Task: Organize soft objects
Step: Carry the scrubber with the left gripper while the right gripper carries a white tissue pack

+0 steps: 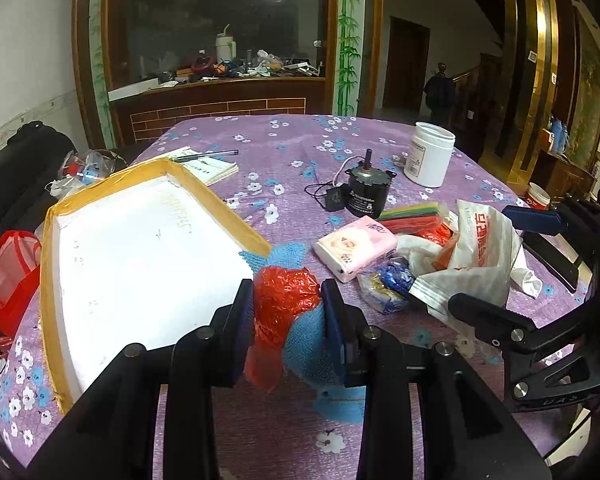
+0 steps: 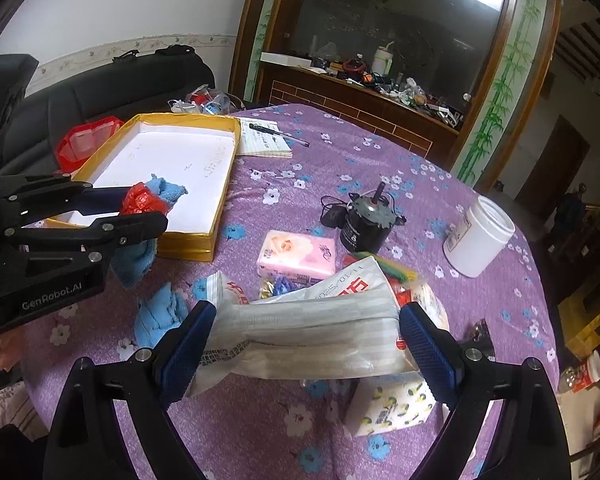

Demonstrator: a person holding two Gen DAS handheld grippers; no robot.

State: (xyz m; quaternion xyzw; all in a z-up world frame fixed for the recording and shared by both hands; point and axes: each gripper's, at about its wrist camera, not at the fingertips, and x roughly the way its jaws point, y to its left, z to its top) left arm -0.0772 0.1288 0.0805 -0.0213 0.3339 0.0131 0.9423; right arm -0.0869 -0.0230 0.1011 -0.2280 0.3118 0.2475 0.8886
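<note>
My left gripper (image 1: pixel 288 296) is shut on a crumpled red plastic bag (image 1: pixel 284 292) together with a blue knitted cloth (image 1: pixel 304 344). It holds them over the near corner of a yellow-rimmed white box (image 1: pixel 220 196), whose inside holds nothing. From the right wrist view the left gripper (image 2: pixel 146 206) hovers at that box's (image 2: pixel 220 200) edge. My right gripper (image 2: pixel 308 340) is shut wide on a white printed plastic bag (image 2: pixel 300 332), held just above the table. A second blue cloth (image 2: pixel 158 312) lies on the purple tablecloth.
A pink tissue pack (image 2: pixel 296 254), a lemon-print tissue pack (image 2: pixel 388 408), a small candy bag (image 1: pixel 388 280) and coloured strips (image 1: pixel 412 216) lie around the right gripper. Behind stand a black motor (image 2: pixel 366 220) with a cable and a white jar (image 2: pixel 480 236). A notebook with pen (image 2: pixel 266 142) lies past the box.
</note>
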